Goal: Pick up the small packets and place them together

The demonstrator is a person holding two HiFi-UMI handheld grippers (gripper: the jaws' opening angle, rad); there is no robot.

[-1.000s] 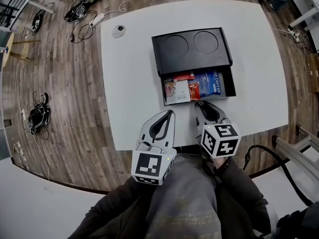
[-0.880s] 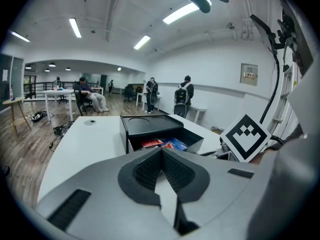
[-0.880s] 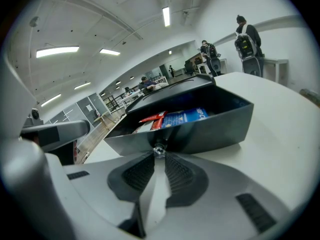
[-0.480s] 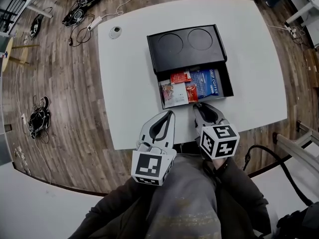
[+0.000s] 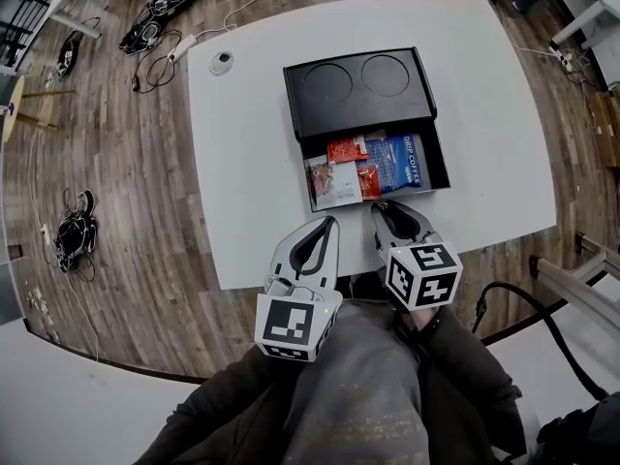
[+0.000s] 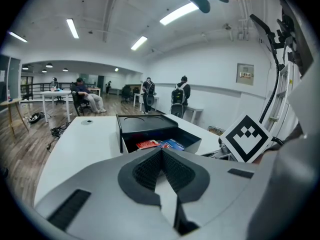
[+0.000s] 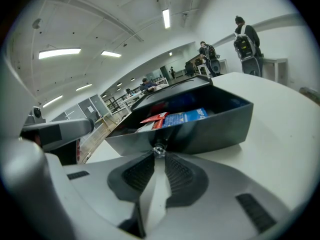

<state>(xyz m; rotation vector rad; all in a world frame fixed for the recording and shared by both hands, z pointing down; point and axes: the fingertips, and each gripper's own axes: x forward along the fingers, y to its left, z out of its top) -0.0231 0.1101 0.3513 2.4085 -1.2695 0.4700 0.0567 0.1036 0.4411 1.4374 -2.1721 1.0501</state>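
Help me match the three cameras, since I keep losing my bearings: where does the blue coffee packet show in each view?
Head view: the blue coffee packet is in the upper middle, in the right part of the drawer.
Left gripper view: centre, just above the jaws, beside a red packet.
Right gripper view: centre, above the drawer knob.
Shared landmark: the open black drawer that holds it.

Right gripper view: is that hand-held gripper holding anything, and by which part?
Yes. The right hand-held gripper pinches the small metal knob on the front wall of the open black drawer. The left hand-held gripper is shut and empty.
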